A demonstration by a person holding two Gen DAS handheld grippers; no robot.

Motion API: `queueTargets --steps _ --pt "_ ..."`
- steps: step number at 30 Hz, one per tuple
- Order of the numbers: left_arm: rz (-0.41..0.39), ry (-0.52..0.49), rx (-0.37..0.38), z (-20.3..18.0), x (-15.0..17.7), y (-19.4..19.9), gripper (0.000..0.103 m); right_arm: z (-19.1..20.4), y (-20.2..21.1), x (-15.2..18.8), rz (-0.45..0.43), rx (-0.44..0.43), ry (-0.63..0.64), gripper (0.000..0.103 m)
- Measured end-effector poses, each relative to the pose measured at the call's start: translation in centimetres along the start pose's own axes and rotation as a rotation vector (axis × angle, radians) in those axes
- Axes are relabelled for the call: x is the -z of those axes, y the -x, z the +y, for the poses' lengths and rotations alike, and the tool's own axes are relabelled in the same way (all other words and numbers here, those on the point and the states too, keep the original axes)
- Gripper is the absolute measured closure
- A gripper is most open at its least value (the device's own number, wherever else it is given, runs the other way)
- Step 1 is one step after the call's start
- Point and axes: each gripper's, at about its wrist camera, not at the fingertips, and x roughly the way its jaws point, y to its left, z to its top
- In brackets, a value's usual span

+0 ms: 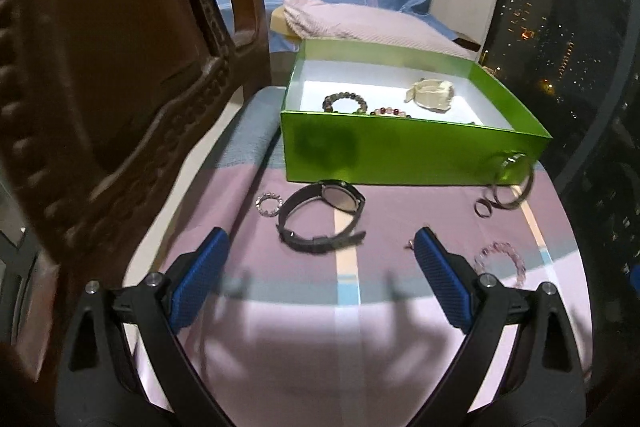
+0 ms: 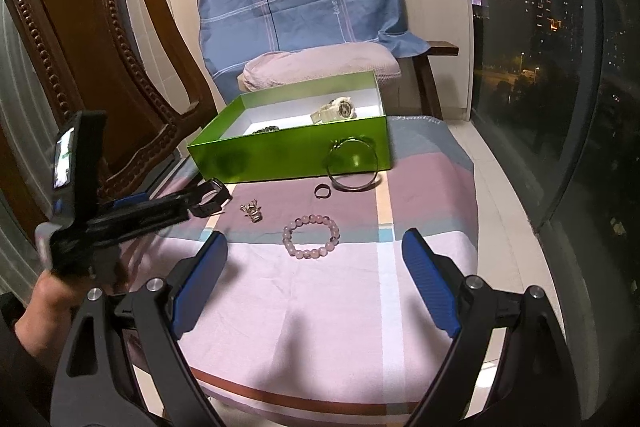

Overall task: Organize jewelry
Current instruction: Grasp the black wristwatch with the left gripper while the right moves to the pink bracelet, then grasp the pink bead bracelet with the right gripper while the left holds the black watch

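Both claws, left (image 1: 320, 247) and right (image 2: 314, 247), gape wide and hold nothing.
Green box (image 1: 400, 155) holds two bead bracelets and a pale watch; black watch (image 1: 324, 215), rings, bangle, pink bracelet (image 2: 312, 235) remain on the cloth.

The right gripper (image 2: 314, 283) is hovering wide open just short of the pink bead bracelet (image 2: 312, 235). At far left, the left gripper (image 2: 168, 203) is reaching toward the black watch (image 2: 210, 198) near the green box (image 2: 288, 157).
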Motion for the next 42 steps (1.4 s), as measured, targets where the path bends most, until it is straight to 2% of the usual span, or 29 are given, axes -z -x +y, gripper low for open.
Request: queueTargets --steps 8,11,13,16,18,19,21,22,24,28,29,32,36,39,42 --pt "0.031 -0.041 -0.071 -1.3 -1.2 -3.9 0.012 -0.5 -1.0 0.2 0.020 0.009 0.002 0.016" --pt "0.083 -0.013 -0.059 -1.2 -1.1 -5.3 0.025 -0.5 -1.7 0.3 0.027 0.028 0.024 0.016" --pt "0.109 -0.010 -0.052 -1.4 -0.8 -6.0 0.041 -0.5 -2.7 0.2 0.042 0.047 0.039 0.016" --pt "0.118 0.015 -0.029 -1.3 -0.7 -6.2 0.047 -0.3 -4.7 -0.3 0.069 0.077 0.063 0.017" --pt "0.121 0.027 -0.022 -1.2 -0.4 -5.8 0.051 -0.3 -6.1 -0.6 0.093 0.104 0.073 0.024" --pt "0.119 0.026 -0.013 -1.2 -0.2 -5.4 0.054 -0.5 -6.9 -0.8 0.114 0.116 0.069 0.027" --pt "0.107 0.013 0.011 -1.4 0.1 -4.3 0.058 -0.9 -8.4 -1.0 0.160 0.123 0.049 0.041" --pt "0.096 0.006 0.020 -1.6 0.1 -3.7 0.058 -1.1 -9.3 -1.2 0.190 0.123 0.040 0.044" --pt "0.056 -0.015 0.043 -1.7 -0.2 -1.7 0.059 -1.3 -10.5 -1.3 0.229 0.127 0.034 0.053" --pt "-0.058 -0.061 0.094 -1.3 -0.9 3.7 0.059 -0.5 -12.2 -0.8 0.269 0.150 0.087 0.064" --pt "-0.089 -0.072 0.100 -1.1 -1.0 5.1 0.059 -0.2 -12.4 -0.8 0.272 0.166 0.108 0.070" --pt "-0.185 -0.080 0.119 0.1 -1.5 9.6 0.059 0.6 -12.4 -0.7 0.285 0.149 0.136 0.095" --pt "-0.264 -0.061 0.120 1.5 -2.2 13.2 0.058 0.4 -10.9 -1.2 0.254 0.093 0.067 0.095" --pt "-0.285 -0.040 0.127 2.5 -1.9 14.6 0.058 0.9 -7.7 -2.8 0.155 0.036 0.052 0.095" --pt "-0.270 -0.024 0.151 2.9 -1.6 14.9 0.058 1.0 -3.2 -4.4 0.037 -0.011 0.032 0.095"
